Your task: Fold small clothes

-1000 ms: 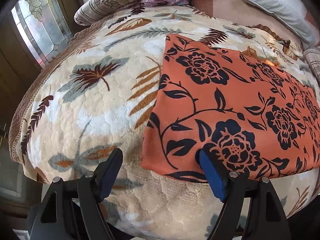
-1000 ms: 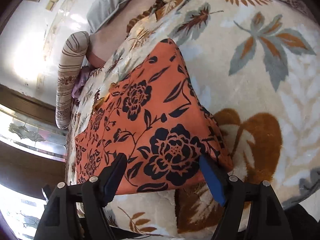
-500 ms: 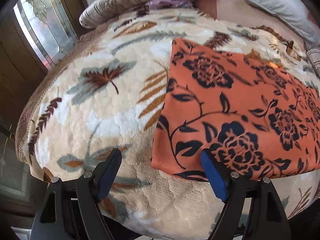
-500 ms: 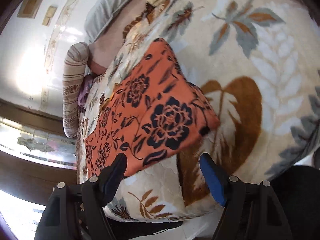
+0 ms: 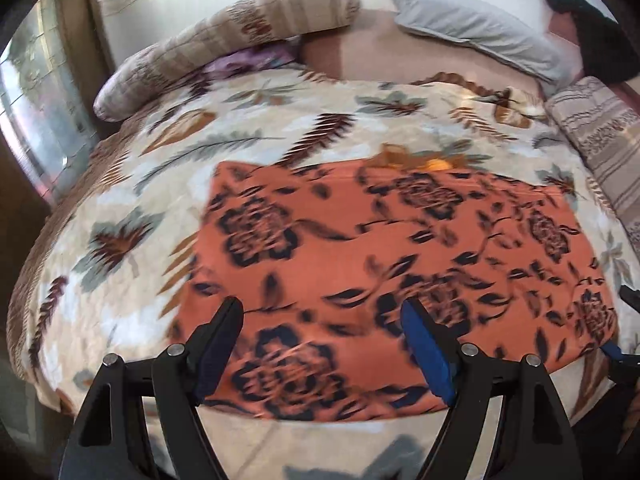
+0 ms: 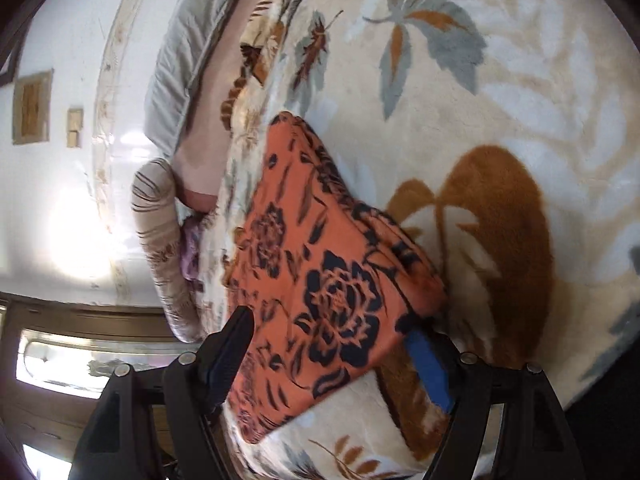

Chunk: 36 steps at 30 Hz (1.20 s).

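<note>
Orange cloth with black flower print point(image 5: 360, 248) lies flat as a rectangle on the cream leaf-patterned bed blanket point(image 5: 132, 216), apparently part-folded; further folds likely remain. Left tool point(image 5: 322, 344) wide, empty, over cloth's near edge. Right tool point(image 6: 332, 356) wide, straddling cloth's near corner, not gripping.

A bed point(image 5: 132, 184) is covered by a leaf-patterned blanket point(image 6: 500, 92); pillows point(image 5: 472, 20) are laid against a sunlit white wall point(image 6: 60, 208).

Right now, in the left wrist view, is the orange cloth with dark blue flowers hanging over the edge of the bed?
No, the orange cloth with dark blue flowers lies flat on the cream leaf-patterned blanket.
</note>
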{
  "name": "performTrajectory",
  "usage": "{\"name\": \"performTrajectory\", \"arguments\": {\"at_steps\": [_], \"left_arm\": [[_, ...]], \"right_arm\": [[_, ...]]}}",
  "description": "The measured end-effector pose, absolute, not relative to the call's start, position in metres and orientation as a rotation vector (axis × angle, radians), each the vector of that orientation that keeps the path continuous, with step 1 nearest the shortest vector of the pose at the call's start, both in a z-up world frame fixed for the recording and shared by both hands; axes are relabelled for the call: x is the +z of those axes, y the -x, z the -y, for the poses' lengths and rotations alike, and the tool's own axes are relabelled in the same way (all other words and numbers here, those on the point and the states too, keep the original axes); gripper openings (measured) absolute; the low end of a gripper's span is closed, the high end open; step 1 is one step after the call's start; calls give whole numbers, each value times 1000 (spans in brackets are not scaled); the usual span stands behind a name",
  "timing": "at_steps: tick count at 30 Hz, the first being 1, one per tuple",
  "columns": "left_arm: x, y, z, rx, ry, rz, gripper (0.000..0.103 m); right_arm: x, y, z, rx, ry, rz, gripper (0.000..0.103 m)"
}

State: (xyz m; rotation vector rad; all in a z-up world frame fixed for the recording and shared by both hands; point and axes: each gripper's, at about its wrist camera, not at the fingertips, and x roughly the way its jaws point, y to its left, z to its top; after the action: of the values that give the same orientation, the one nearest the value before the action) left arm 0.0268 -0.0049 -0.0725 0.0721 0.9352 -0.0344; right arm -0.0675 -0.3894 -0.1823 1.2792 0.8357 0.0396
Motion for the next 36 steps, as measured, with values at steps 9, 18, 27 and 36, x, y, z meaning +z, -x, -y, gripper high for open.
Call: {"name": "performTrajectory", "arguments": {"at_steps": [9,18,27,36], "left_arm": [[-123,-47,52,-81,-154,-1027,82],[-113,-53,55,-87,-128,-984,82],[-130,-58,54,-65,-164,-986,85],[-133,-54,52,-59,-145,-961,87]], "right_arm": [[-153,57,378,-9,-1070,-818,36],[-169,39,369,37,-1075,-879,24],[-175,40,364,-25,-899,-1032,15],[-133,38,431,-50,-944,-862,79]]}}
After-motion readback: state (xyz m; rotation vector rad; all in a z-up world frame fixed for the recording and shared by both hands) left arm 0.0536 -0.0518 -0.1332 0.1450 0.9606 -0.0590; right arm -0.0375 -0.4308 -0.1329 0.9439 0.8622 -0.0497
